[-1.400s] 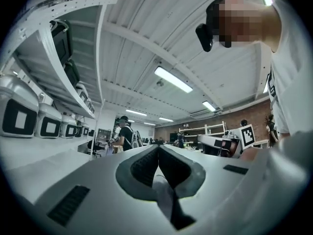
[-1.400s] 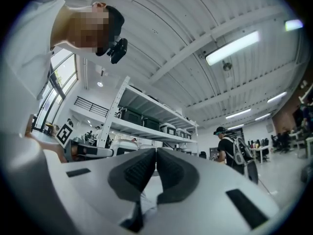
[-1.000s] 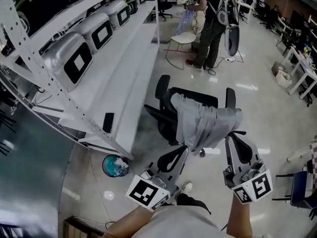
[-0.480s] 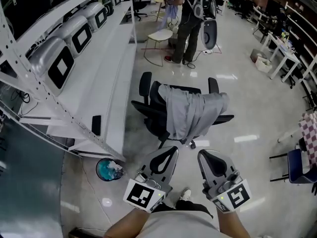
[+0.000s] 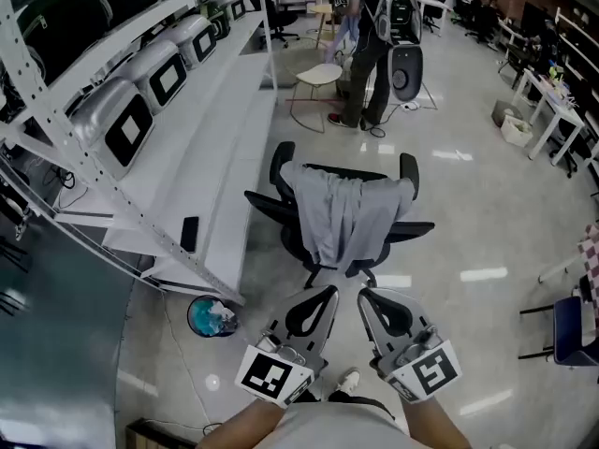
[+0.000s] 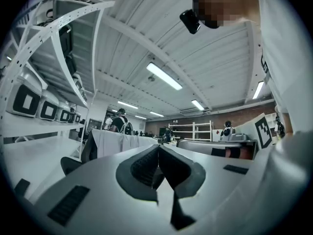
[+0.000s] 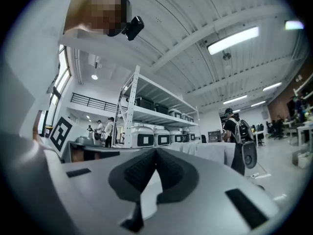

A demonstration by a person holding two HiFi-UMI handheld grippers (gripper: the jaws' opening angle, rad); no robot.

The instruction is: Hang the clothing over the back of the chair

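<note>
A grey garment hangs over the back of a black office chair in the middle of the head view. It also shows as a pale drape in the left gripper view and a pale drape in the right gripper view. My left gripper and right gripper sit side by side below the chair, apart from the garment. Both are shut with nothing between their jaws.
A long white shelf rack with several grey appliances runs along the left. A teal bin stands on the floor by its foot. A person with a backpack stands behind the chair near a white chair.
Both grippers have pulled back from the garment toward me and drawn closer together. The garment, held up at its right corner a second ago, now hangs flat over the chair back.
</note>
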